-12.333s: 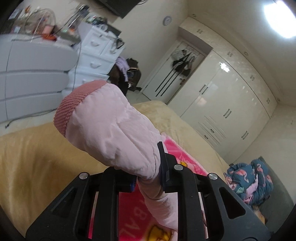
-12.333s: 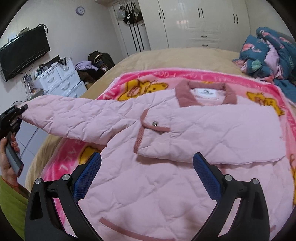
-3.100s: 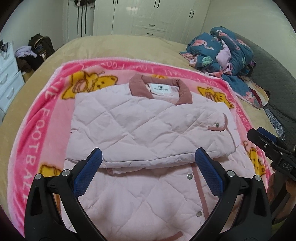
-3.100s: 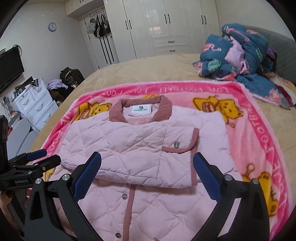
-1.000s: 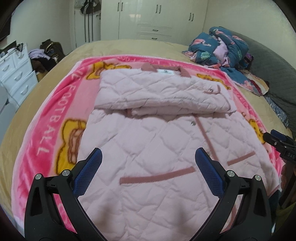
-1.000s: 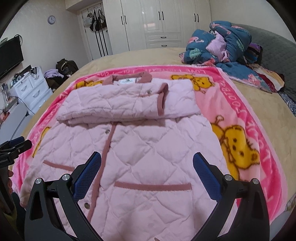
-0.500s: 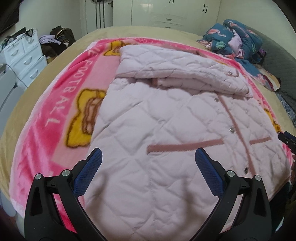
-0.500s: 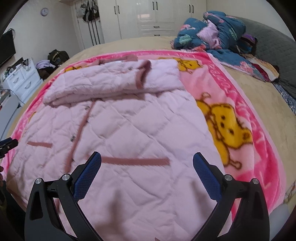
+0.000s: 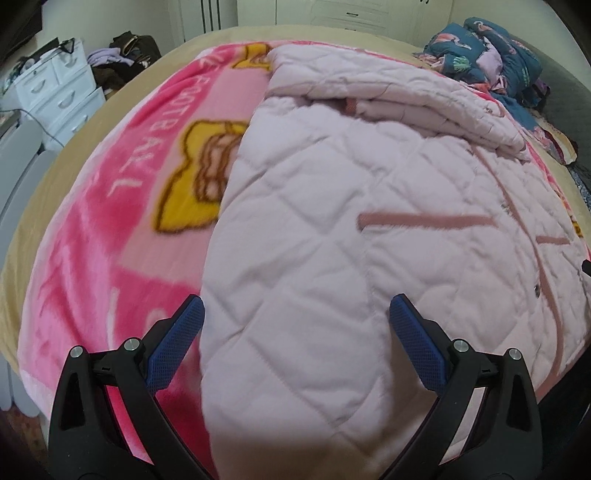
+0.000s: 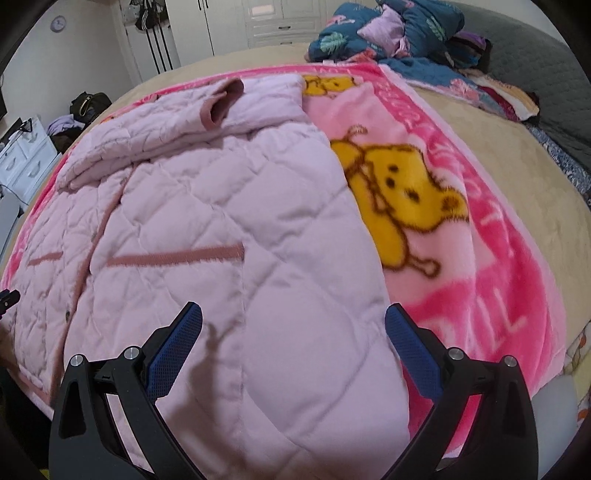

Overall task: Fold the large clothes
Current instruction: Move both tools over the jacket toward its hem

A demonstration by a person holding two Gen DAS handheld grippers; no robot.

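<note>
A pale pink quilted jacket [image 9: 351, 229] lies flat on a pink bear-print blanket [image 9: 122, 206], both sleeves folded across its chest at the far end. My left gripper [image 9: 295, 332] is open, low over the jacket's bottom left corner. In the right wrist view the jacket [image 10: 207, 221] fills the left and centre, on the blanket [image 10: 461, 266]. My right gripper [image 10: 293, 332] is open, low over the jacket's bottom right corner. Nothing is held. The hem itself is hidden below both views.
A heap of blue patterned clothes [image 10: 391, 33] lies at the bed's far right. White drawers [image 9: 55, 92] and dark bags [image 9: 125, 55] stand on the floor to the left. White wardrobes [image 10: 258, 22] line the far wall.
Both grippers have come down and closer to the jacket's bottom hem, left toward the left corner, right toward the right corner. Both stay open. The jacket has not moved.
</note>
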